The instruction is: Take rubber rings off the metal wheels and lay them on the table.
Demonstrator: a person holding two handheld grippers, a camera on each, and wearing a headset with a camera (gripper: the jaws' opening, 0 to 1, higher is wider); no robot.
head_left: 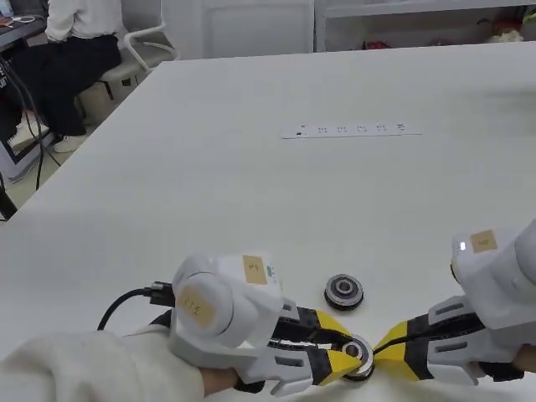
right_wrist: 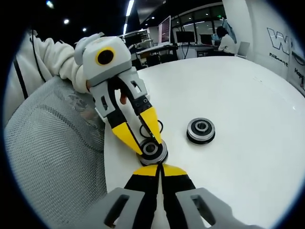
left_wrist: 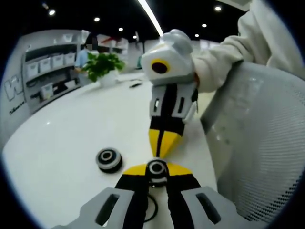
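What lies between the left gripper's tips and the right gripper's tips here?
A metal wheel. The left gripper clasps it in its jaws, and the right gripper, shut, reaches its rim from the other side. Both gripper views show this.

An open office: computer monitors (right_wrist: 167, 29), a mesh chair (right_wrist: 52, 157), shelving with boxes (left_wrist: 47, 71), a potted plant (left_wrist: 101, 66).

A broad white desk (head_left: 251, 167) runs to the far side of the room, a power strip (head_left: 350, 130) set flat in it. Far left, a person (head_left: 79, 33) sits by a white chair (head_left: 146, 46) on a pale floor (head_left: 50, 163). White shelving (head_left: 419, 17) stands far right. A grey mesh chair back (left_wrist: 257, 143) stands at the desk's near edge. A strip light (left_wrist: 151, 16) glows overhead; a potted plant (left_wrist: 100, 64) and shelves of bins (left_wrist: 45, 67) stand further off.
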